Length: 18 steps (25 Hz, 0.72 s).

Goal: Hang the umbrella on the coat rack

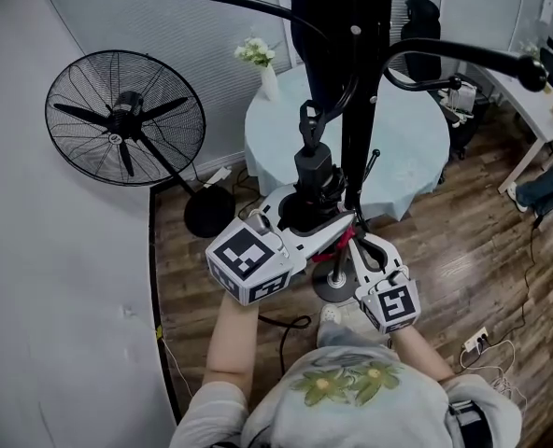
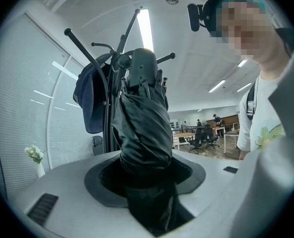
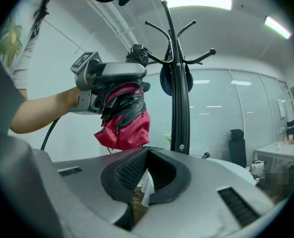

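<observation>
A folded black umbrella with red fabric at its lower end stands upright, its strap loop on top. My left gripper is shut on it; black folds fill the space between the jaws. The coat rack's black pole rises just right of the umbrella, its curved hooks spreading overhead. A dark cap hangs on the rack. My right gripper sits beside the pole, open, with nothing between its jaws.
The rack's round base rests on the wooden floor by my feet. Behind it is a round table with a vase of white flowers. A standing fan is at the left by the wall. Cables lie at the right.
</observation>
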Tool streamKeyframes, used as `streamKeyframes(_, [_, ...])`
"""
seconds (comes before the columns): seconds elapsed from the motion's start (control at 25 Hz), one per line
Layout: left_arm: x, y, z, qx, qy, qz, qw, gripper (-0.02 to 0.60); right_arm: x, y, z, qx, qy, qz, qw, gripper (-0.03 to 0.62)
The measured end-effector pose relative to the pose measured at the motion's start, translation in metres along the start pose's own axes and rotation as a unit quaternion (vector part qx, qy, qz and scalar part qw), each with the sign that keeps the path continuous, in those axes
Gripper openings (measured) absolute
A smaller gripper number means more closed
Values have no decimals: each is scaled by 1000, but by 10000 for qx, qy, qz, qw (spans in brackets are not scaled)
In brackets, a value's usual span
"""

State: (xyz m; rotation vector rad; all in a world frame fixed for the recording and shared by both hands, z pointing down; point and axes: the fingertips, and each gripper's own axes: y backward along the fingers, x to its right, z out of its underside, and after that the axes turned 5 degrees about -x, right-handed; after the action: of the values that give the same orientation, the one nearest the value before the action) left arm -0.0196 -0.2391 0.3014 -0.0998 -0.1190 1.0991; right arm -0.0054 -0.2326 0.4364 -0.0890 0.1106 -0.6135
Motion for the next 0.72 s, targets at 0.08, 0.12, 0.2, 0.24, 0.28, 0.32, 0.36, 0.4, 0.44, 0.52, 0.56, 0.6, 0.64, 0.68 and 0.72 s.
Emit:
streamKeyframes(0.08, [-1, 1, 2, 14, 39, -8, 10000, 224, 0, 0, 0, -11, -3, -12, 10000, 5])
streamKeyframes(0.12, [-2, 1, 4, 17, 58, -18, 10000, 224, -1, 0, 0, -11, -11, -19, 10000, 5])
streamKeyframes(0.2, [-5, 2, 6, 25, 106, -38, 9999, 224, -1, 1, 1, -27, -11, -22, 10000, 5])
streamKeyframes(0.24, [-6, 2, 7, 30, 136, -46, 9999, 224, -1, 1, 1, -27, -7, -27, 10000, 5])
streamKeyframes(0.28, [-7, 2, 8, 34, 167, -50, 9998, 224, -1, 1, 0, -26, -3, -31, 10000, 5])
streamKeyframes(0.32, [-8, 2, 9, 37, 198, -50, 9998, 224, -1, 1, 1, -34, 2, -30, 10000, 5])
streamKeyframes(0.36, [-9, 2, 10, 42, 232, -48, 9997, 224, -1, 1, 2, -50, 8, -24, 10000, 5])
streamKeyframes(0.4, [-10, 2, 11, 50, 270, -45, 9996, 224, -1, 1, 3, -59, 14, -19, 10000, 5])
streamKeyframes(0.44, [-11, 3, 12, 61, 311, -42, 9995, 224, -2, 1, 2, -53, 20, -19, 10000, 5])
streamKeyframes(0.52, [-14, 3, 13, 84, 393, -44, 9992, 224, -2, 1, 0, -32, 22, -20, 10000, 5])
streamKeyframes(0.56, [-16, 2, 14, 90, 429, -47, 9990, 224, -1, 1, 0, -29, 22, -10, 10000, 5])
streamKeyframes(0.6, [-18, 2, 15, 92, 465, -52, 9989, 224, 0, 1, 0, -35, 25, 10, 10000, 5])
streamKeyframes(0.64, [-20, 1, 15, 91, 503, -56, 9987, 224, 1, 1, 1, -44, 30, 35, 10000, 5])
streamKeyframes(0.68, [-21, 1, 15, 90, 539, -55, 9985, 224, 1, 1, 1, -39, 35, 52, 10000, 5])
streamKeyframes(0.72, [-22, 0, 16, 91, 572, -49, 9983, 224, 1, 2, -1, -3, 38, 53, 10000, 5])
